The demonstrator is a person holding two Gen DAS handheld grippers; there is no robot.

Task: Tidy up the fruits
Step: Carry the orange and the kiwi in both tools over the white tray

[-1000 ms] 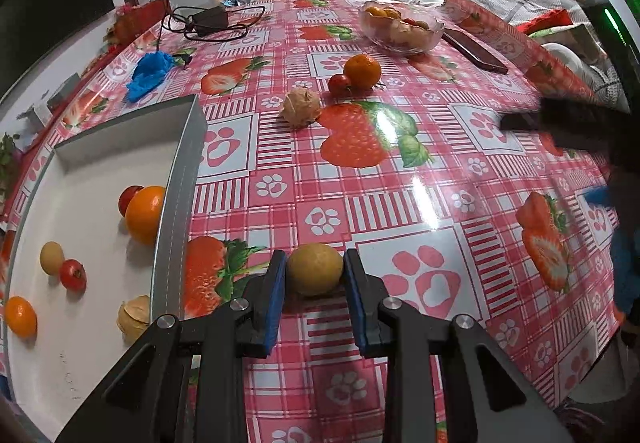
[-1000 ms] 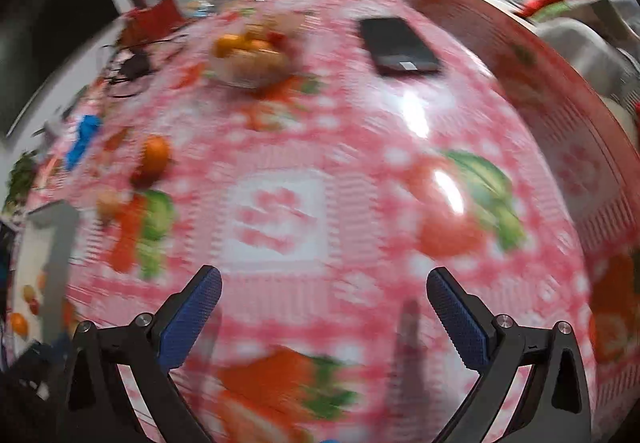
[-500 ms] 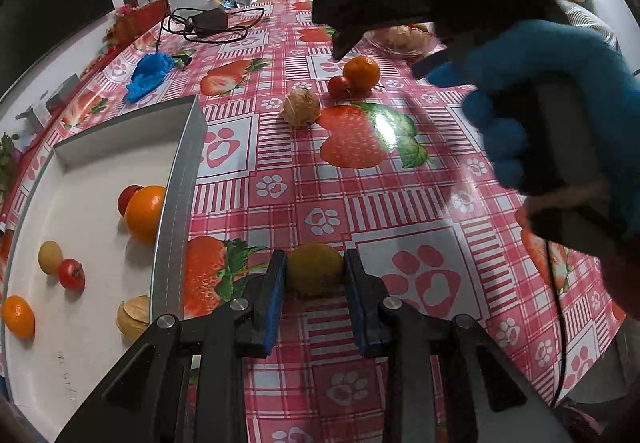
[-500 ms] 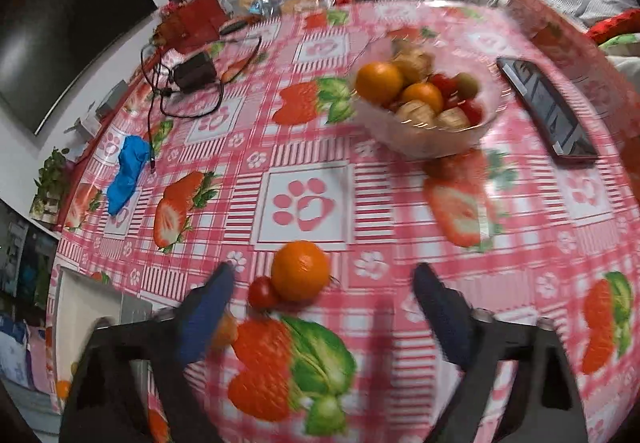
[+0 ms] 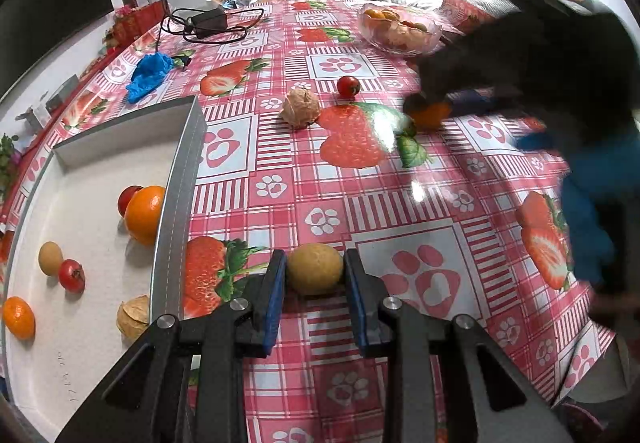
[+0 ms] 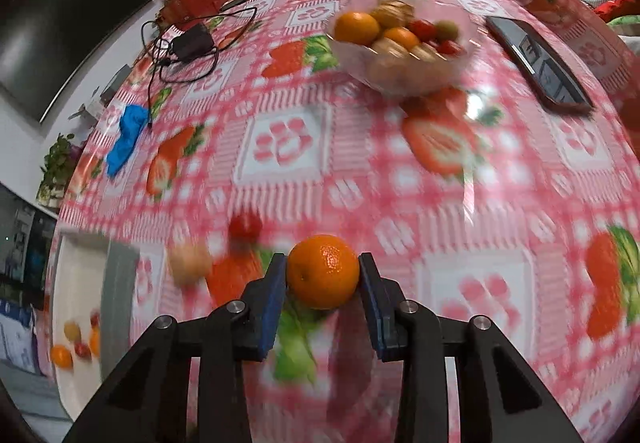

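My left gripper point(image 5: 315, 275) is shut on a small yellow-brown fruit point(image 5: 315, 269) just above the tablecloth, right of the white tray point(image 5: 176, 179). The tray holds an orange point(image 5: 145, 214), a tangerine point(image 5: 18, 317), red fruits and a husked fruit point(image 5: 133, 318). My right gripper point(image 6: 323, 275) is shut on an orange point(image 6: 323, 271); in the left wrist view it point(image 5: 430, 115) shows over the table's middle. A husked fruit point(image 5: 301, 108) and a red cherry tomato point(image 5: 348, 86) lie loose on the table.
A glass bowl point(image 6: 404, 39) full of fruit stands at the back. A black phone point(image 6: 536, 61) lies right of it. A blue cloth point(image 5: 149, 70) and a charger with cable point(image 5: 206, 21) lie at the far left.
My right gripper came down over the orange beside the cherry tomato and closed on it. The left gripper has stayed still, holding the yellow-brown fruit.
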